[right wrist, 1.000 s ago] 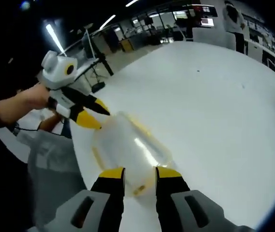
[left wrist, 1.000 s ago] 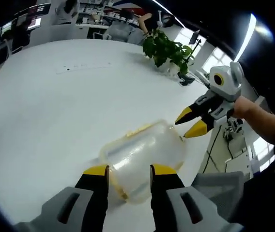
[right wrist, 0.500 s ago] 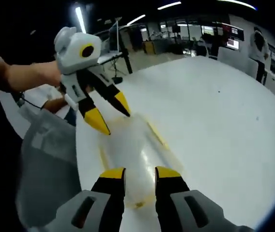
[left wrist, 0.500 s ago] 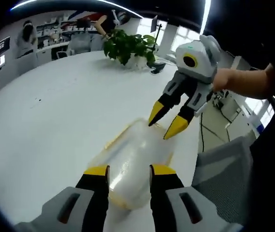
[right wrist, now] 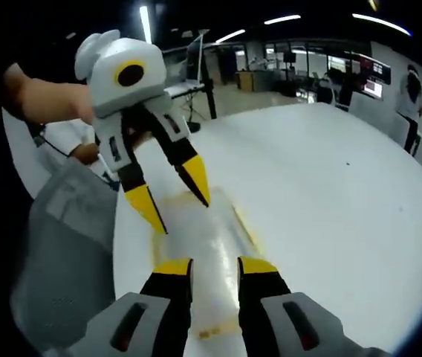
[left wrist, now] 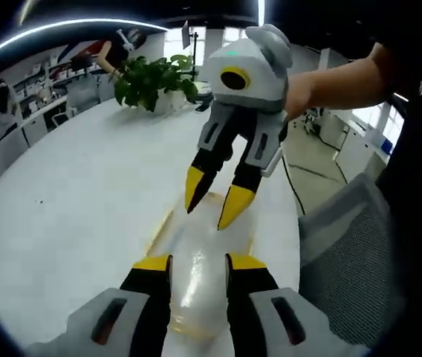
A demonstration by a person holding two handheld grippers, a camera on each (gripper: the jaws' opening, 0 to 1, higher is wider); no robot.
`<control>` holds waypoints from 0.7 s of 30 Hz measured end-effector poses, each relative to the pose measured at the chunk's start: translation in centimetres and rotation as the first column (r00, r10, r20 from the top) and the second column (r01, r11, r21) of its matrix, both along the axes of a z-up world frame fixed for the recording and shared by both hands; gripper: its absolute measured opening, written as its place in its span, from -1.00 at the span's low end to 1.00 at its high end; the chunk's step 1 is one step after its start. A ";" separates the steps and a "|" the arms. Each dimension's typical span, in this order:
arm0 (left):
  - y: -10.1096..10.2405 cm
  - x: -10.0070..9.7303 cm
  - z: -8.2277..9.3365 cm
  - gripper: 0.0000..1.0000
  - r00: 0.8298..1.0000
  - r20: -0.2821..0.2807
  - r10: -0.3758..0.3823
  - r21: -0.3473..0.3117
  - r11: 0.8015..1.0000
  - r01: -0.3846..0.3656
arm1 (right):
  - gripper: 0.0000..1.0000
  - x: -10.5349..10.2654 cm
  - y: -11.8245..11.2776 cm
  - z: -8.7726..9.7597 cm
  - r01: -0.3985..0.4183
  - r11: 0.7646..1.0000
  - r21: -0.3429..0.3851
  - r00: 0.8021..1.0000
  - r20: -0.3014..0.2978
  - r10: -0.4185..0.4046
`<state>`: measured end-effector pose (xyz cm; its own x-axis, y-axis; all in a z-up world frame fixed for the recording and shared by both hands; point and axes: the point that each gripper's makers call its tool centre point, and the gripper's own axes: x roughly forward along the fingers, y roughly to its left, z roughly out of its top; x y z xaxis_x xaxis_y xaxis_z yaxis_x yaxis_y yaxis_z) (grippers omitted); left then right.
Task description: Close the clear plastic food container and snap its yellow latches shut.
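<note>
While the clear plastic food container (left wrist: 196, 279) lies near the edge of the white surface (left wrist: 77, 201) closest to the person, the two tools face each other over its opposite ends. In the left gripper view, the left gripper (left wrist: 198, 262) has its jaws parted, one on each side of the near end, and I cannot tell whether the tips touch the plastic. The right gripper (left wrist: 212, 202) comes in from the far end, jaws spread and empty, tips pointing down just above the lid. The right gripper view gives the mirror picture: the container (right wrist: 203, 245) runs away between that gripper's own parted jaws (right wrist: 215, 266), with the left gripper (right wrist: 177, 199) hovering over the far end. A yellow latch (right wrist: 218, 328) shows at the near end there, and yellow strips run along the long sides; whether any is snapped down is too blurred to say. The lid appears to sit on the base, so the step in hand is likely pressing latches. To do it well, one gripper should steady the slippery box while the other presses a latch flat against the wall, pushing squarely so nothing skids off the nearby edge.
</note>
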<state>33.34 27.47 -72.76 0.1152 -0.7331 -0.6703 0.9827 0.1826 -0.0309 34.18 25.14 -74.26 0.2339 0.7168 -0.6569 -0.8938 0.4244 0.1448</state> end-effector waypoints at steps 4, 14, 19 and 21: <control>-0.4 -0.5 -0.6 -0.52 0.999 0.014 -0.045 0.021 0.999 0.045 | -0.57 0.0 0.3 -0.4 -0.017 1.000 -0.007 1.000 0.004 0.017; -0.7 -1.3 -1.4 -0.67 0.989 0.048 -0.140 0.074 0.988 0.136 | -0.60 0.5 1.0 -0.1 -0.031 0.999 0.019 0.999 0.024 0.031; -1.0 -1.8 -1.1 -0.70 0.989 0.034 -0.144 0.057 0.988 0.142 | -0.60 1.3 1.4 0.2 -0.001 0.999 0.043 1.000 0.001 0.001; -1.1 -2.1 -1.0 -0.69 0.989 0.030 -0.148 0.057 0.988 0.146 | -0.60 1.6 1.5 0.2 0.006 0.999 0.045 1.000 0.006 -0.006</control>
<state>31.24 26.40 -73.77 0.0321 -0.7064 -0.7071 0.9993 0.0364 0.0090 35.81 26.60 -74.01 0.2418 0.7441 -0.6228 -0.8922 0.4228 0.1587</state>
